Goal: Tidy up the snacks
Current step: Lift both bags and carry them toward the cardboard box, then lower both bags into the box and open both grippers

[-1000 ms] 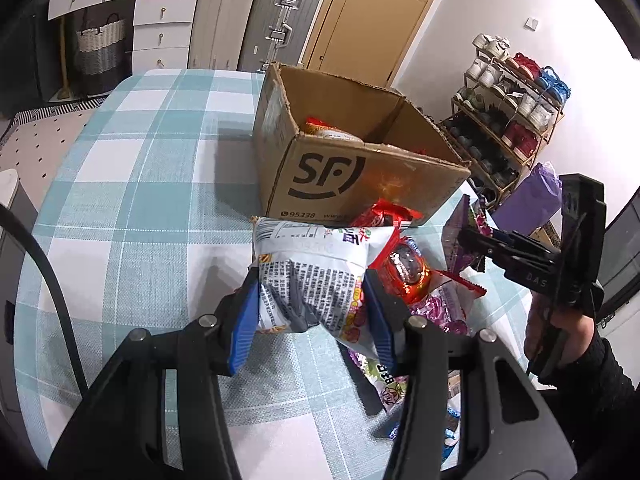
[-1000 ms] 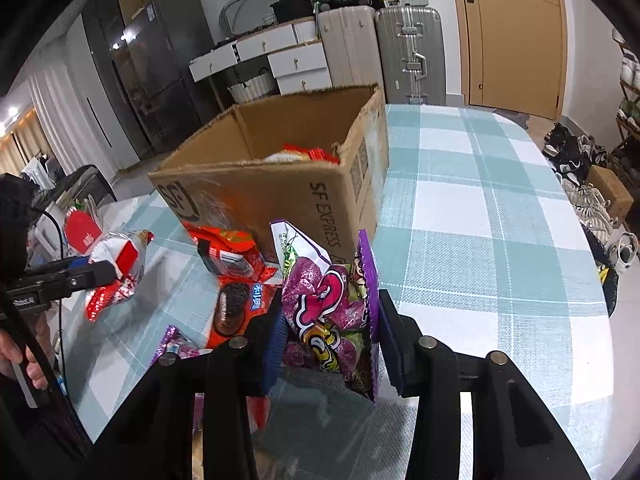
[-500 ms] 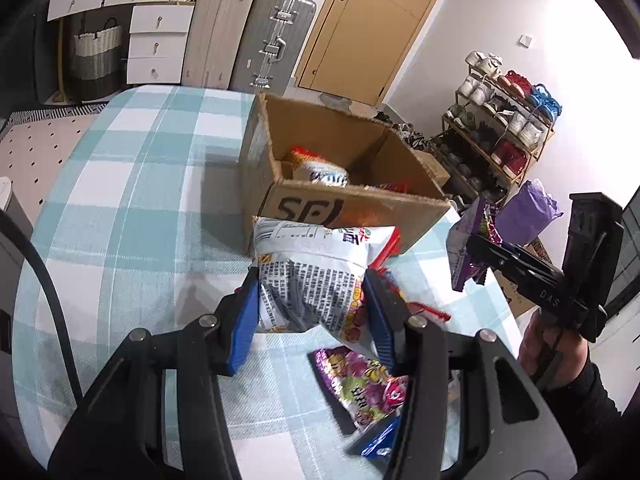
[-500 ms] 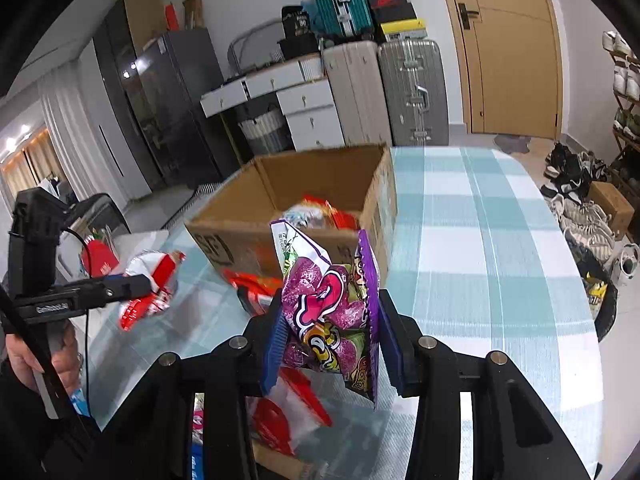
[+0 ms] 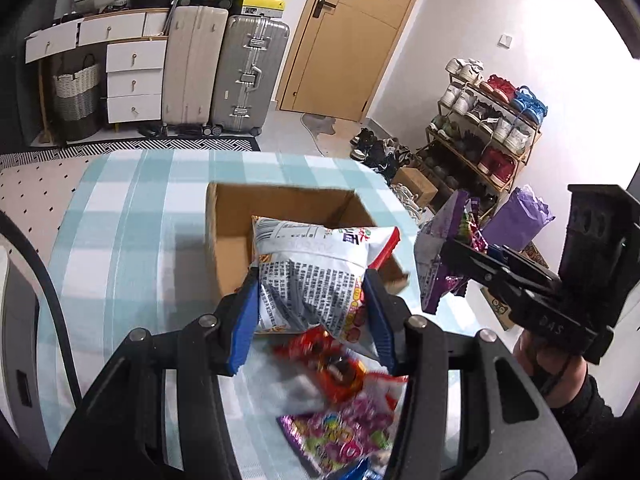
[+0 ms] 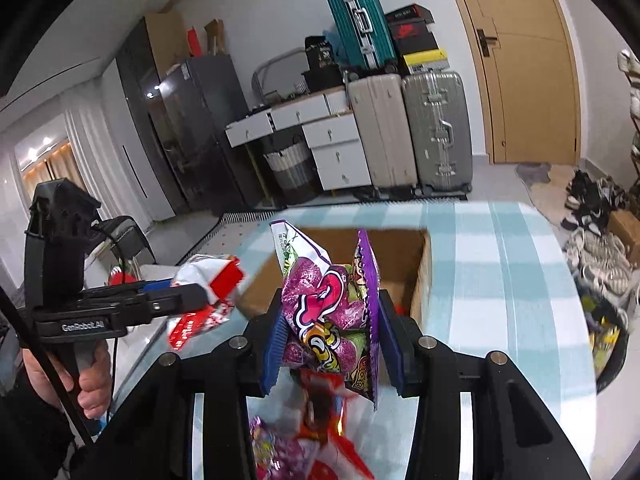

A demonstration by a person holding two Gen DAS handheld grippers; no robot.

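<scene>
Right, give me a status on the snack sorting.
Done: unclear, since the cardboard box is mostly hidden. In hand: left gripper holds a white bag, right gripper a purple bag, both raised near it. Left: loose packets on the table.

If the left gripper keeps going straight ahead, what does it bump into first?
Probably the box. The left gripper, shut on the white bag, points down toward the box's open top, so the bag would likely meet the inside of the box first. Depth is hard to judge.

Glossy foil snack bags [image 5: 316, 280], matt cardboard box [image 5: 232, 240], checked cloth [image 5: 132, 216].
</scene>
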